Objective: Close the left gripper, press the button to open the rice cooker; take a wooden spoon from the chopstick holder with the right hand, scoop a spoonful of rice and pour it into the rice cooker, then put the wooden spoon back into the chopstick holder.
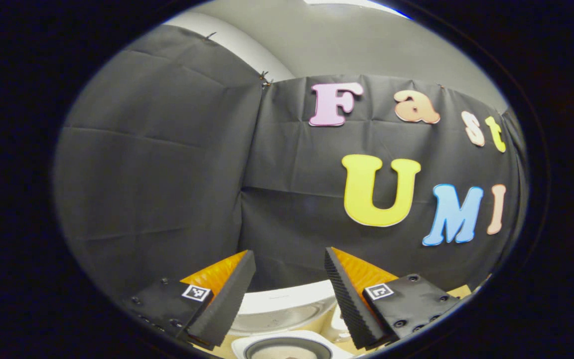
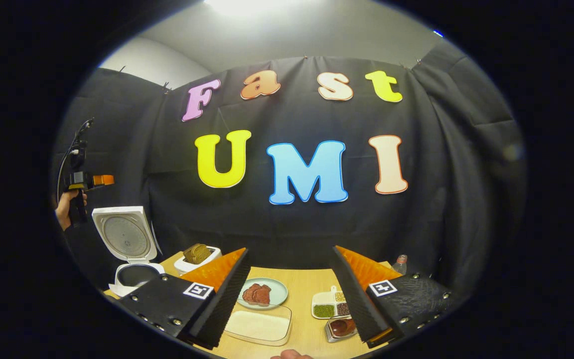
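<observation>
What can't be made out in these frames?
- Cooker pot contents: right gripper view, too small, dark; left gripper view, cut by the bottom edge.
- Clear tray: near end behind the right gripper's finger.
- Left gripper fingers: right gripper view, too small to tell open or shut.

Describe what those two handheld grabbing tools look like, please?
Each has two wedge-shaped jaws with ribbed inner faces, mounted on dark bolted plates bearing small square black-and-white markers. The left gripper, seen from afar in the right gripper view, has a pistol-style handle and a cable looping up from it.
</observation>
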Action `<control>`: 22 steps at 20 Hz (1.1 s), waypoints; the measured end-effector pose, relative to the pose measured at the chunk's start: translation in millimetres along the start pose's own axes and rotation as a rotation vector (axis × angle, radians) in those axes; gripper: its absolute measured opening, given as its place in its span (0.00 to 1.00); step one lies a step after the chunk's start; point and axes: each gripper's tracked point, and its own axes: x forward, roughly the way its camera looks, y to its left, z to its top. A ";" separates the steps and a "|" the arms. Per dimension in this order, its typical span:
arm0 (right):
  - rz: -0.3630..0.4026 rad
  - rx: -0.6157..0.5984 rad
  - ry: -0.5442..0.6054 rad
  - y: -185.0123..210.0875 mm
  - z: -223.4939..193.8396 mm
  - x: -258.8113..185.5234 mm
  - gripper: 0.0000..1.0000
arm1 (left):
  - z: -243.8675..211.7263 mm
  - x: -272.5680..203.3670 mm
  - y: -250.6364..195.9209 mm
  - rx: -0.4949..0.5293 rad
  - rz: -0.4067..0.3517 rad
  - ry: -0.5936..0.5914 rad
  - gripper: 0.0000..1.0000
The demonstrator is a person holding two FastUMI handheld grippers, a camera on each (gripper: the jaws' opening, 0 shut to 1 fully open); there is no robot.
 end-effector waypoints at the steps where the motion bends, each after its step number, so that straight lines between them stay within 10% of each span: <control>1: -0.005 0.015 0.019 -0.3 -5.8 2.0 0.98 | -8.3 11.3 4.1 -0.001 0.005 0.024 0.97; 9: -0.048 0.067 0.023 -17.0 -8.7 16.6 0.98 | -72.1 87.0 15.5 0.028 0.094 0.151 0.98; 22: 0.014 0.050 0.002 -15.0 -3.3 15.2 0.98 | -103.2 23.3 -13.5 0.065 0.113 0.162 0.98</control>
